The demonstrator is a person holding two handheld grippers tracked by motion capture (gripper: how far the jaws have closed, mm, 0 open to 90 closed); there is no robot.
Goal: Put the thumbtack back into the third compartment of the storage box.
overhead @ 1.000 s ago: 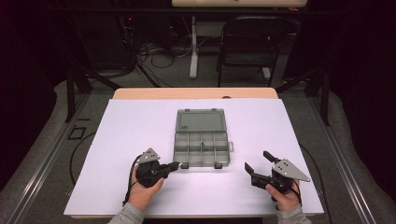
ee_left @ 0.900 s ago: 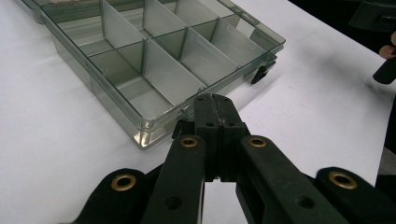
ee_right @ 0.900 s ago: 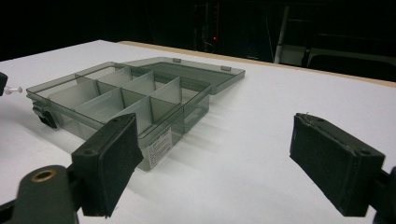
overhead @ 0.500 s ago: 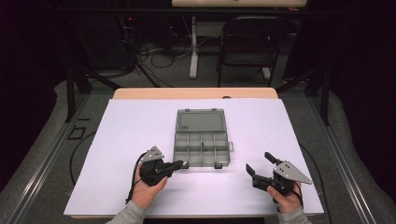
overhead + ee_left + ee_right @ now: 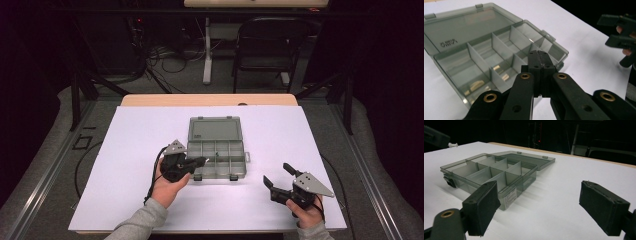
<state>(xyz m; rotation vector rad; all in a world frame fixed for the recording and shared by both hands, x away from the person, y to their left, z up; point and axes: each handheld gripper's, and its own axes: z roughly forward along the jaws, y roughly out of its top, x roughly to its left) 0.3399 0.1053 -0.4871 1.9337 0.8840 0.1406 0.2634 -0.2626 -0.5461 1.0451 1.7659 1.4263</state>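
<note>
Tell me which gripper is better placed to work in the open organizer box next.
Left. The left gripper is at the organizer box, its shut jaws over the front compartments. The right gripper sits open on the white table, well apart from the box.

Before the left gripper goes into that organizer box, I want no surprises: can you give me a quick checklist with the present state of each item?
1. Lid laid fully open: ok.
2. Organizer box flat on the table: ok.
3. Left gripper at the box's near-left edge, shut: ok.
4. Something held in the left gripper: cannot tell.
5. Right gripper open, apart from the box: ok.
6. Compartments free: cannot tell.
</note>
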